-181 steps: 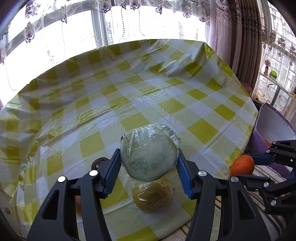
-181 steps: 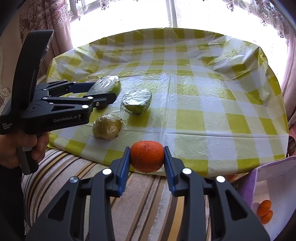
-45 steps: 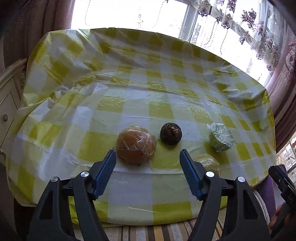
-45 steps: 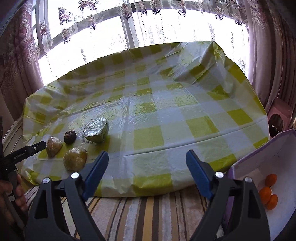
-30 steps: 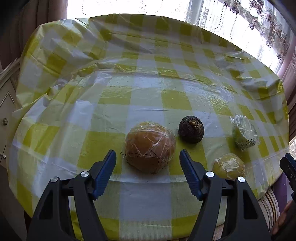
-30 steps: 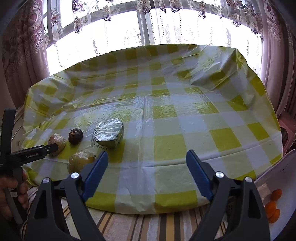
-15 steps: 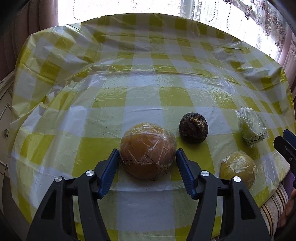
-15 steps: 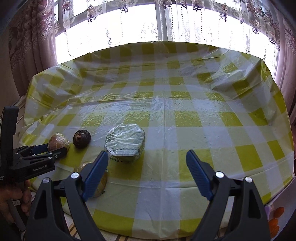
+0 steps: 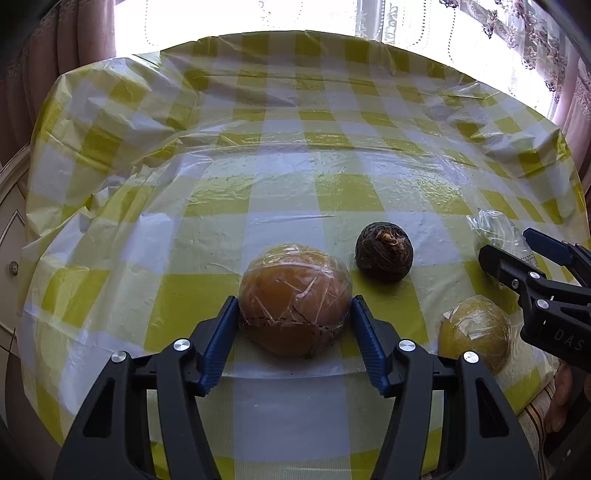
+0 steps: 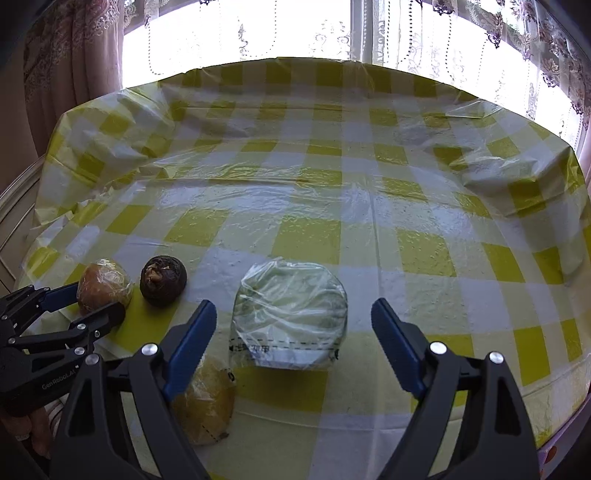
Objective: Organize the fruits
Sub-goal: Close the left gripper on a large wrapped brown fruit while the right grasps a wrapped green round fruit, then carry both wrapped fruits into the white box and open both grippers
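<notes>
Four fruits lie near the front of a yellow-checked table (image 9: pixel 295 166). My left gripper (image 9: pixel 293 301) is shut on a film-wrapped orange-brown fruit (image 9: pixel 295 295), with both blue pads against its sides as it rests on the cloth. A dark round fruit (image 9: pixel 384 253) sits just right of it. Further right lies a wrapped yellow fruit (image 9: pixel 474 332). In the right wrist view, a wrapped pale green fruit (image 10: pixel 291 306) lies between the jaws of my right gripper (image 10: pixel 293 304). Those jaws are wide, closing slightly, and neither pad touches the green fruit. The yellow fruit (image 10: pixel 207 402) lies under its left finger.
Each gripper shows in the other's view: the right gripper (image 9: pixel 506 243) at the right edge, the left gripper (image 10: pixel 99 301) at the left. A hand (image 9: pixel 557 398) holds the right one. A window with lace curtains (image 10: pixel 258 33) stands behind the table. A cabinet (image 9: pixel 11 240) stands left.
My left gripper's jaws narrowed until the pads met the orange-brown fruit. My right gripper swung left from the purple box to the green wrapped fruit, which now lies between its jaws.
</notes>
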Available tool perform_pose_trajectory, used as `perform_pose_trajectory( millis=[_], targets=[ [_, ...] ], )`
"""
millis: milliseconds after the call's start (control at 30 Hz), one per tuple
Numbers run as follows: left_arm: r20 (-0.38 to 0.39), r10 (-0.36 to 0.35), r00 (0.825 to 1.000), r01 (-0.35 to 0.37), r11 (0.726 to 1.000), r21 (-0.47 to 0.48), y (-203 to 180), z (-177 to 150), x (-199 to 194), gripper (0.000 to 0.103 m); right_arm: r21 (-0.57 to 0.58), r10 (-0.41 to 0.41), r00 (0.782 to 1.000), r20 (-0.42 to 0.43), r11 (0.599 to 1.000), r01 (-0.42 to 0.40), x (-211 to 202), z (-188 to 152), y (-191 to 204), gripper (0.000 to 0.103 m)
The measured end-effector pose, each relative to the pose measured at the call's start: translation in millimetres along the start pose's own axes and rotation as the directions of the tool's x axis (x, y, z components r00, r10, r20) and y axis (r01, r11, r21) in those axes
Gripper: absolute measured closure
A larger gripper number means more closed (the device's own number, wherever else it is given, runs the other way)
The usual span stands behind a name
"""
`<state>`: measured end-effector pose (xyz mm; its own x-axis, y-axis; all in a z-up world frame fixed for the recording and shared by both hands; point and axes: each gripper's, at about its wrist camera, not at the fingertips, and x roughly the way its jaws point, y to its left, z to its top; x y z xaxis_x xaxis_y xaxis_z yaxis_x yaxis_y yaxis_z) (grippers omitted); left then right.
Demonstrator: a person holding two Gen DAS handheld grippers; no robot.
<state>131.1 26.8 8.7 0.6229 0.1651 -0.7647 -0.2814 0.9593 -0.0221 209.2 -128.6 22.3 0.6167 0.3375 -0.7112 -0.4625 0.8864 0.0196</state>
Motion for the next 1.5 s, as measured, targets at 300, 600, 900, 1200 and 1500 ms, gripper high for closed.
perform_pose_trajectory(
  millis=[300,600,900,1200,1500],
  targets=[
    [0.014,-0.032,0.999,0.032,0.999,-0.022,4.4,-2.7,-3.9,0.045,0.009,0.024,0.999,-0.032,1.0,-0.024,7.9,-4.9,-1.2,0.041],
    [0.055,-0.048,0.997,0.05,0.998,-0.033,5.0,-2.0,-21.3,0.045,0.044,0.029,0.999,-0.014,0.999,-0.028,-7.2,-9.8,-12.7,0.041],
    [0.087,-0.054,0.995,0.055,0.998,-0.01,-5.0,-1.0,-43.0,0.045,0.098,0.027,1.0,-0.001,0.995,-0.027,-32.4,-23.5,-33.0,0.041],
    [0.101,-0.088,0.991,0.085,0.996,0.037,-30.2,-3.1,-58.5,0.045,0.136,0.027,0.999,0.018,0.99,-0.029,-62.0,-38.6,-49.9,0.041],
    [0.101,-0.139,0.985,0.128,0.987,0.101,-66.2,-6.9,-69.3,0.045,0.188,0.024,0.999,0.028,0.982,-0.029,-90.3,-57.2,-74.5,0.041]
  ],
)
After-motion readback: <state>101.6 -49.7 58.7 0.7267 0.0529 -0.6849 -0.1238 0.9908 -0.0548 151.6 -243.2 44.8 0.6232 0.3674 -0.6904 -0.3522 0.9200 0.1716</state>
